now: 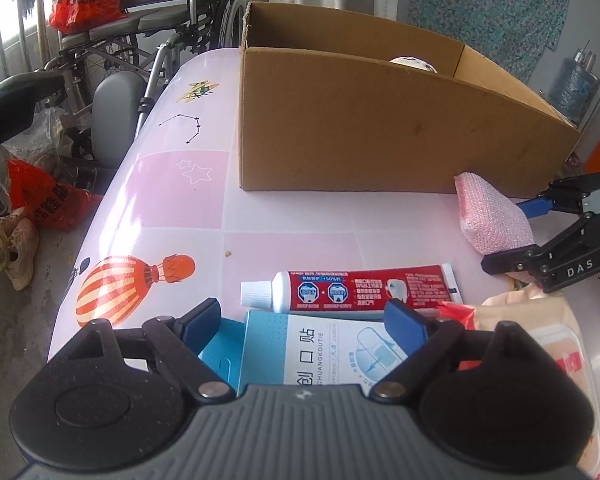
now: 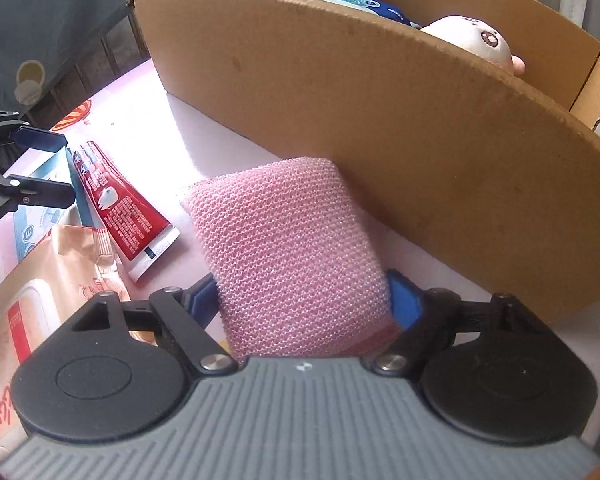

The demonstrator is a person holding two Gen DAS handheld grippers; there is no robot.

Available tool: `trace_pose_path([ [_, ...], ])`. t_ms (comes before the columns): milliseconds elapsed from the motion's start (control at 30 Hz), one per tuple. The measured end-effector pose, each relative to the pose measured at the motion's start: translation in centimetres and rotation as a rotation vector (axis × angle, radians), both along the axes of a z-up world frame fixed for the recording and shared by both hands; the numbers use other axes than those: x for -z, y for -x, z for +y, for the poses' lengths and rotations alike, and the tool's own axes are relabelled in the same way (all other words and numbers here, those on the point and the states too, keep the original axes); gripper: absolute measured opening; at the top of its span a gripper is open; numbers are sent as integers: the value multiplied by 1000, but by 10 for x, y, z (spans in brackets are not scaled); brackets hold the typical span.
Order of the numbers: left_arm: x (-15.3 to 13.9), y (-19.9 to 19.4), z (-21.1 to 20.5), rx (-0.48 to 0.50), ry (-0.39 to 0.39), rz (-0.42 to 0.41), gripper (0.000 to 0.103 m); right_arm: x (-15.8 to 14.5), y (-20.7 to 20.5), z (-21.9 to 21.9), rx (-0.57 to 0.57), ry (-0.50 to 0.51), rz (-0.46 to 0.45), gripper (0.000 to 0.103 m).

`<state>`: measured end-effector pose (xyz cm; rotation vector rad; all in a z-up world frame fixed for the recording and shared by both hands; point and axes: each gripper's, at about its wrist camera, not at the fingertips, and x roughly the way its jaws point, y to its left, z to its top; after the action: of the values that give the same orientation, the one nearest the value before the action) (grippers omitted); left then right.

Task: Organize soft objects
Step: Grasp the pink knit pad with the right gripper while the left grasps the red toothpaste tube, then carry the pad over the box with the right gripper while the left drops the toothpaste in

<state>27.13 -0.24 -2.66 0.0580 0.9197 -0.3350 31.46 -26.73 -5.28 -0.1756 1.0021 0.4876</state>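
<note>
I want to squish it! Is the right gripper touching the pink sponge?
Touching. The right wrist view shows the right gripper with both blue pads pressed against the pink sponge sides.

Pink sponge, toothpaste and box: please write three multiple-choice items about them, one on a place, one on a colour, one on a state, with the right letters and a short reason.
1. Where is the pink sponge?
A. inside the cardboard box
B. on the table, in front of the cardboard box
C. on the floor

2. What colour is the cap of the toothpaste tube?
A. white
B. green
C. black

3. How does the cardboard box stand?
A. taped shut
B. lying flattened
C. open at the top

Answers:
1 B: the sponge sits outside the box's front wall, between the right tongs.
2 A: the left wrist view shows a white ribbed cap.
3 C: a white plush toy shows over the rim.
</note>
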Motion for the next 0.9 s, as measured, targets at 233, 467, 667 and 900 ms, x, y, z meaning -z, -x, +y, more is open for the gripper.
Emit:
trace_pose_path([
  [233,0,-12,-25,222,-168,-63,89,3,12,-44,69,-15,-20,83],
  [467,10,-17,-64,623,-402,-70,83,6,7,-71,126,-24,-34,84],
  [667,10,-44,-56,558,-227,105,46,7,11,-70,124,-21,-51,82],
  [900,13,-8,-56,453,-409,-71,29,2,40,-58,116,28,-135,75],
])
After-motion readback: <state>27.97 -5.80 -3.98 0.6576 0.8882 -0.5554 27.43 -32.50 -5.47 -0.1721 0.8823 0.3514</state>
